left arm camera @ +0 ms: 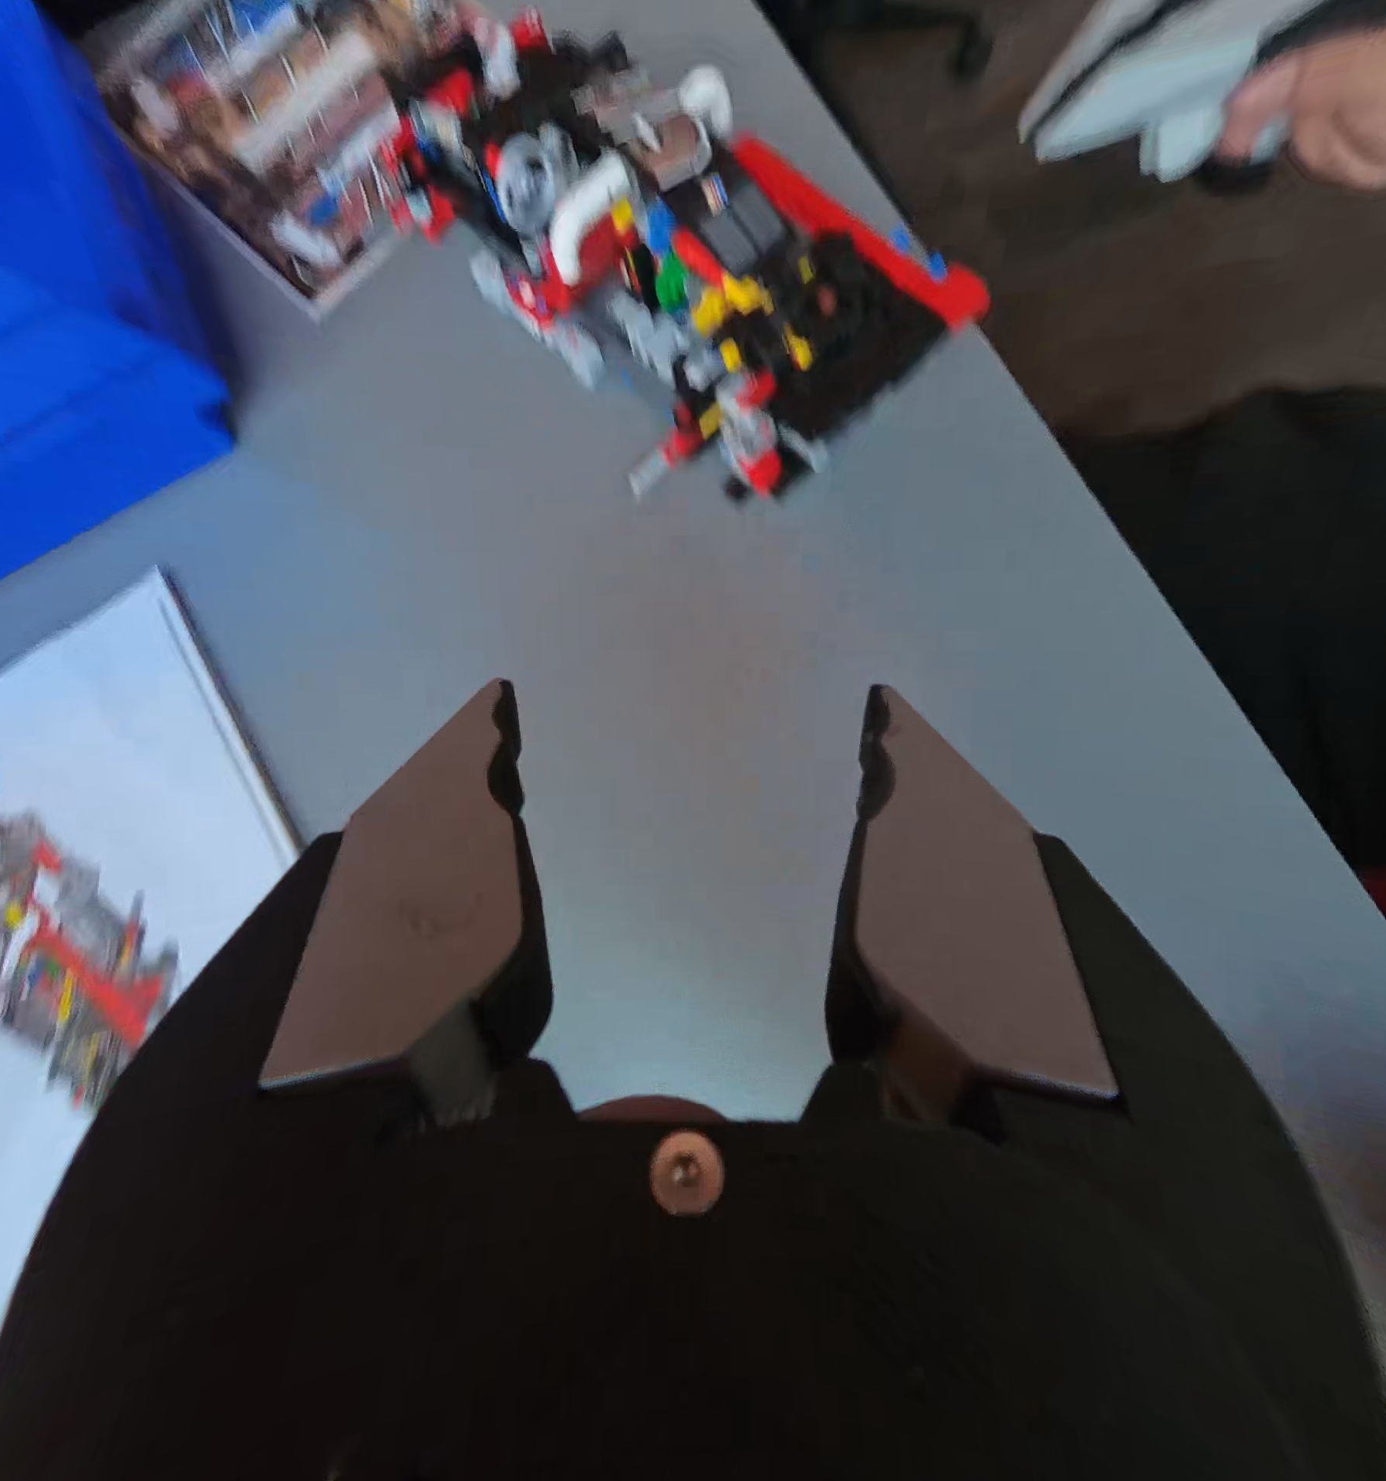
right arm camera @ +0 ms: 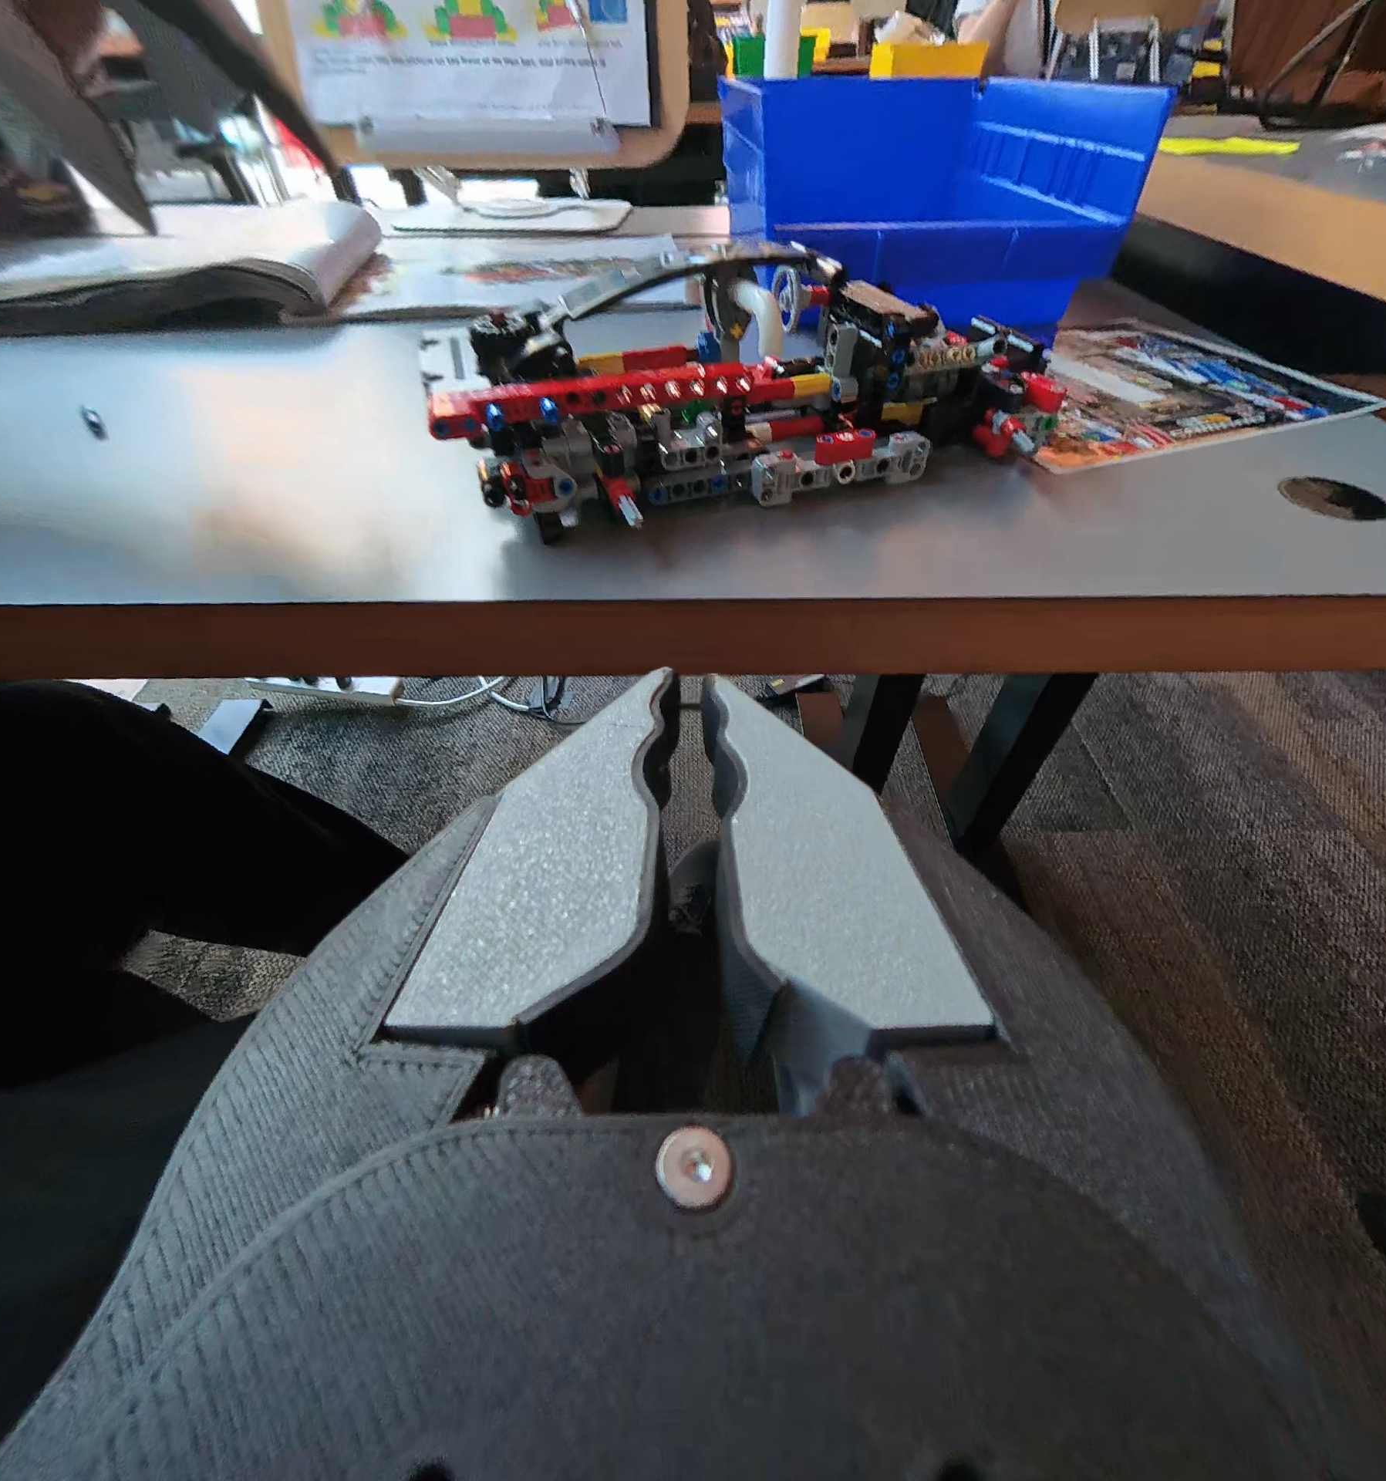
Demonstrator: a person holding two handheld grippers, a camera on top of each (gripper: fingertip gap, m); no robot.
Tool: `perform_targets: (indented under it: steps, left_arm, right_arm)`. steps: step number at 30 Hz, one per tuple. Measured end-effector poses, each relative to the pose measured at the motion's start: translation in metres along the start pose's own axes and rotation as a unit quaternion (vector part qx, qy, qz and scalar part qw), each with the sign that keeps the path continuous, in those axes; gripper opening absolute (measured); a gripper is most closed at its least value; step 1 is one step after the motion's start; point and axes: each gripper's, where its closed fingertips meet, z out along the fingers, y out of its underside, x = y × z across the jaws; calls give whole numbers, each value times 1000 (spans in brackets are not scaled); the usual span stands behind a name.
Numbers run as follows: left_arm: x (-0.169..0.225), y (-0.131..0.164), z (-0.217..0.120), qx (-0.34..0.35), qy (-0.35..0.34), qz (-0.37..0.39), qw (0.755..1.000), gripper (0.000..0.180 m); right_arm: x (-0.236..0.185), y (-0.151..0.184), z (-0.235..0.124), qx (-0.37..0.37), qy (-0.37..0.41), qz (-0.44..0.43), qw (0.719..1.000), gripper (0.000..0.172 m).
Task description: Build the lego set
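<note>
Grey table (left arm camera: 673, 641): L gripper (left arm camera: 689, 697) above it, fingers spread wide, nothing between.
R gripper (right arm camera: 691, 689): below table edge, fingers clenched, bare.
Brick model (right arm camera: 721, 409): on table, apart from both.

I can read no text, number or brand in either view. The printed sheet (right arm camera: 473, 60) clipped to the board behind the table carries lines of writing, but they are blurred. The open booklet (left arm camera: 72, 865) and the colour-printed leaflet (right arm camera: 1202, 401) show only pictures at this sharpness. The blue bin (right arm camera: 946, 176) has raised lettering on its wall, too faint to make out.
</note>
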Motion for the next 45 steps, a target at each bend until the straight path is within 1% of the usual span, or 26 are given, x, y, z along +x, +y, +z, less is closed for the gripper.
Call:
perform_targets:
  steps: [2, 4, 5, 7, 9, 11, 12, 13, 14, 15, 19, 20, 21, 24, 26, 28, 30, 31, 32, 33, 36, 41, 45]
  left_arm:
    - [20, 30, -32, -66, 22, -5, 998, 71]
    - [45, 55, -51, -117, 50, 0, 992, 57]
    - [57, 65, -53, -132, 63, 10, 989, 51]
    - [76, 87, -46, -162, 90, 24, 982, 44]
    - [82, 109, -35, -199, 95, 25, 975, 37]
    - [88, 120, -26, -208, 105, 21, 972, 31]
    - [85, 117, -22, -192, 93, 24, 977, 23]
    - [85, 113, -21, -177, 92, 24, 980, 22]
    - [84, 113, -19, -176, 89, 24, 980, 20]
    - [80, 114, -17, -177, 77, 27, 981, 14]
    - [78, 114, -16, -153, 66, 17, 986, 10]
    - [78, 115, -17, -150, 63, 20, 986, 3]
    - [78, 115, -17, -146, 57, 30, 987, 2]
    - [73, 111, -18, -120, 24, 53, 991, 2]
    - [69, 95, -25, -71, -5, 57, 996, 2]
    - [67, 76, -36, -23, -38, 58, 997, 2]
    - [65, 59, -50, 11, -94, 50, 994, 2]
    - [70, 51, -56, 29, -112, 48, 992, 2]
    - [74, 44, -63, 50, -145, 48, 987, 2]
    - [84, 38, -67, 68, -161, 51, 983, 2]
    - [106, 39, -76, 70, -225, 82, 968, 2]
    - [122, 35, -88, 92, -279, 104, 950, 2]
    - [130, 36, -87, 99, -287, 120, 945, 2]
  right_arm:
    - [-5, -7, -1, 13, -12, 1, 1000, 1]
    - [-11, -13, -1, 26, -26, 3, 999, 1]
    - [-14, -17, -2, 32, -33, 4, 999, 0]
    - [-20, -23, -2, 42, -45, 3, 998, 0]
    - [-27, -29, -3, 51, -56, 2, 997, 0]
    - [-32, -35, -6, 60, -63, 0, 996, 0]
    - [-35, -38, -8, 65, -66, -2, 996, 0]
    - [-37, -41, -10, 69, -68, -4, 995, 0]
    - [-40, -43, -12, 73, -69, -7, 995, 0]
    - [-42, -44, -13, 75, -70, -10, 995, 0]
    - [-54, -50, -15, 75, -80, -33, 993, 0]
    - [-60, -51, -14, 73, -85, -39, 993, 0]
    - [-66, -53, -13, 73, -94, -45, 992, 0]
    - [-102, -67, -9, 70, -143, -63, 985, 0]
    - [-132, -78, 0, 58, -175, -75, 980, 0]
    - [-162, -90, 16, 43, -206, -70, 975, 0]
    - [-190, -102, 33, 31, -244, -50, 968, 0]
    - [-201, -107, 41, 29, -258, -45, 965, 0]
    - [-210, -113, 50, 30, -269, -41, 962, 0]
    - [-218, -117, 58, 29, -280, -36, 959, 0]
    - [-244, -124, 76, 2, -331, -8, 944, 3]
    - [-281, -121, 84, -23, -381, -15, 924, 4]
    - [-293, -121, 85, -28, -393, -18, 919, 5]
